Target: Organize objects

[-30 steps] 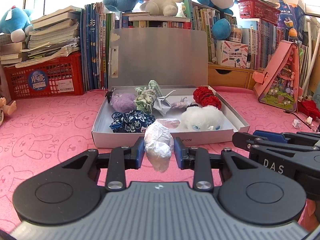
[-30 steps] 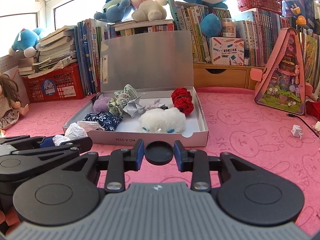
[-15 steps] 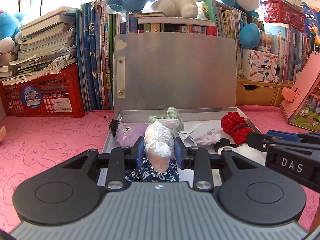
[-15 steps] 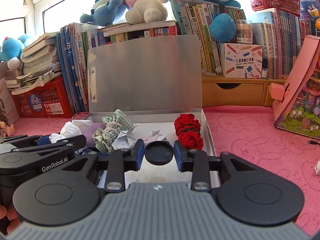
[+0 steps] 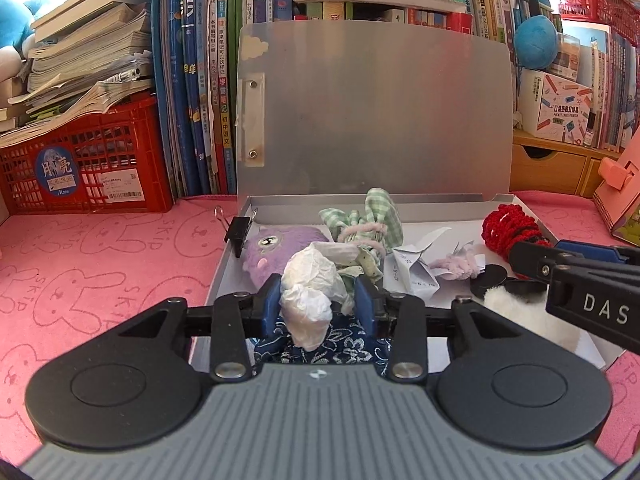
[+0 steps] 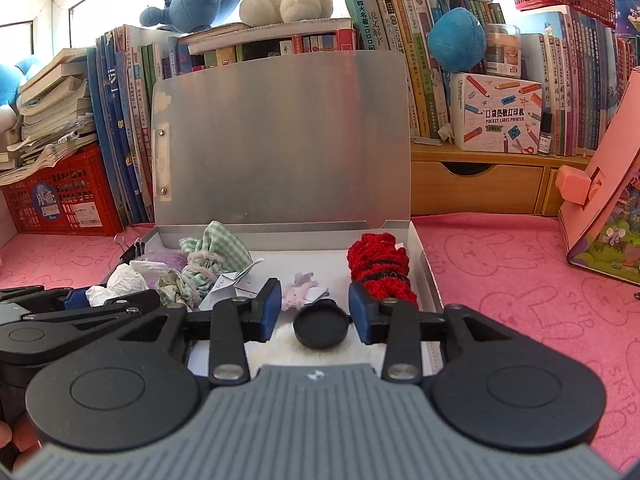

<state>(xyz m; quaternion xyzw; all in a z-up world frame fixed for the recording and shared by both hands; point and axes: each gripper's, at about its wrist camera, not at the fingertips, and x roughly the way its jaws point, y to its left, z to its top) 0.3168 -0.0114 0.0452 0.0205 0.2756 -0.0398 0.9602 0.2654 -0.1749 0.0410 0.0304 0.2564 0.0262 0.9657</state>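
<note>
At the far left, a red crate [image 5: 84, 168] of papers sits on the pink counter [image 5: 100, 264], well apart from the work. Next comes the open grey box [image 5: 230, 264], lid upright, with a black binder clip [image 5: 239, 232] on its left wall and a purple plush [image 5: 272, 250] just inside.

The left gripper [image 5: 318, 302] hangs over the box's near-left part. A second ago it was short of the box and clamped on the crumpled white wad [image 5: 310, 300]; now its jaws are opening, and the wad sits loose between the blue pads, with a gap on its right side, above the blue floral fabric [image 5: 332, 346]. It looks freshly let go (whether it has fully settled is hard to tell).

Further right lie a green checked cloth [image 6: 216, 252], folded paper [image 5: 414, 268] and red crochet [image 6: 380, 268].

The right gripper [image 6: 314, 318] tells the same story: half a second back it pinched the black round lid [image 6: 320, 328]; now its jaws are opening, neither pad touches the lid, and the lid lies over the white fluffy toy [image 5: 516, 312] inside the box.

Both pieces are therefore in the box, so this placing step looks essentially finished. What probably remains is backing both grippers out without dragging anything, then fetching whatever is left on the counter.
</note>
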